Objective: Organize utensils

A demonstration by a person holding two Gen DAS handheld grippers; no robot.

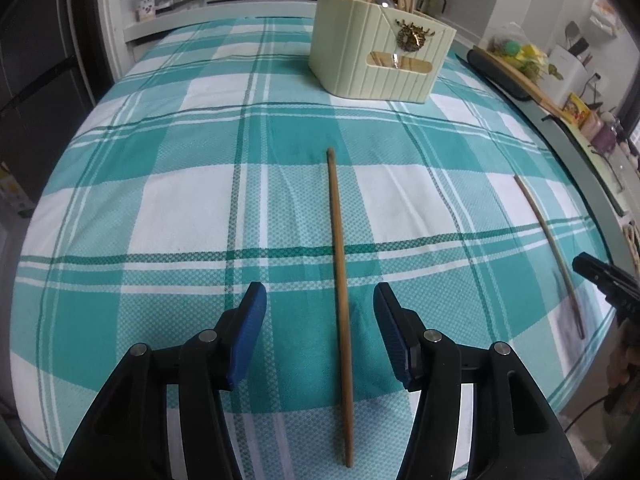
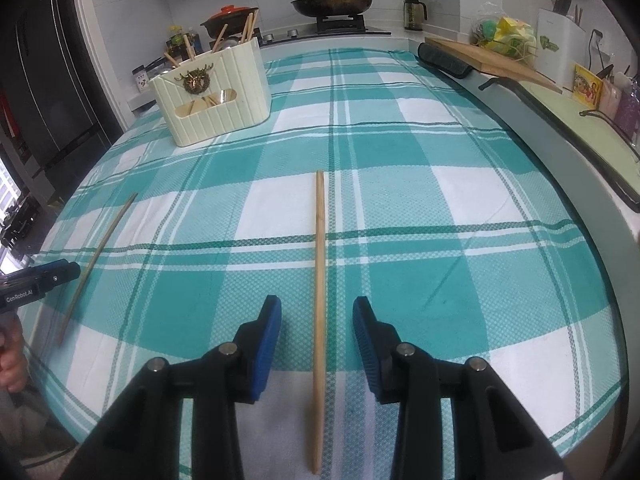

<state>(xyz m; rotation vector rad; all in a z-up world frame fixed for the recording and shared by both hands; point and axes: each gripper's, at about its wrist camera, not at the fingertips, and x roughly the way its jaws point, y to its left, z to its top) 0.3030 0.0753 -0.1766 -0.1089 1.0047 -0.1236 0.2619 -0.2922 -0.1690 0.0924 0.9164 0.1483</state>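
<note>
A dark brown chopstick lies lengthwise on the teal plaid cloth. My left gripper stands open astride its near half, both blue pads clear of it. A lighter chopstick lies the same way between the fingers of my open right gripper, untouched by the pads. Each view also shows the other chopstick and the other gripper at its edge. A cream ribbed utensil holder with several wooden utensils stands at the far side of the cloth.
Behind the table is a stove with a lidded pan and a clay pot. A wooden cutting board and a dark pad lie along the right counter. A black fridge stands at the left. A hand shows at the left edge.
</note>
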